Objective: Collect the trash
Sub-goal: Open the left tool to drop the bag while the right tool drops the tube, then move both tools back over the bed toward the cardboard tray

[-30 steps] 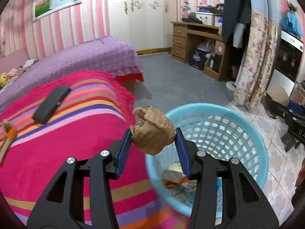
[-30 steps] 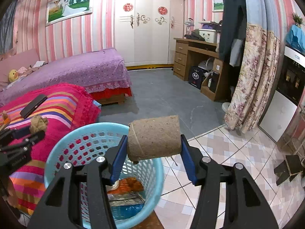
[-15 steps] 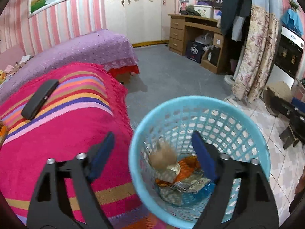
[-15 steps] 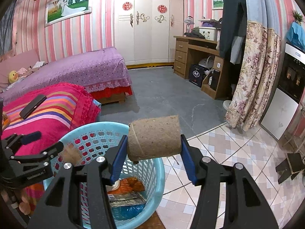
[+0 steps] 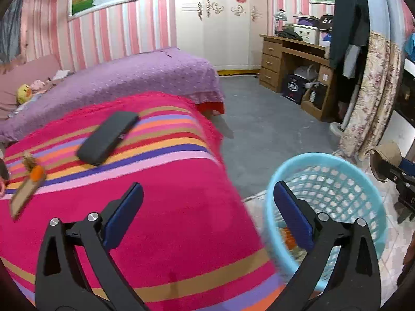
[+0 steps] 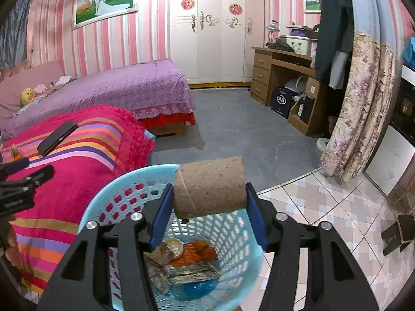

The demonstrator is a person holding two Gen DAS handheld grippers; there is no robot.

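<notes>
Two grippers: the right gripper (image 6: 208, 202) clamps a brown cardboard roll (image 6: 210, 185) above the pale blue plastic basket (image 6: 103, 194); the left gripper (image 5: 207, 217) gapes empty. Best to centre the roll over the opening before letting go.

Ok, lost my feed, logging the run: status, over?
Left tool open, empty, over striped blanket. Right tool shut on cardboard roll above blue basket. Nothing blocking.
</notes>
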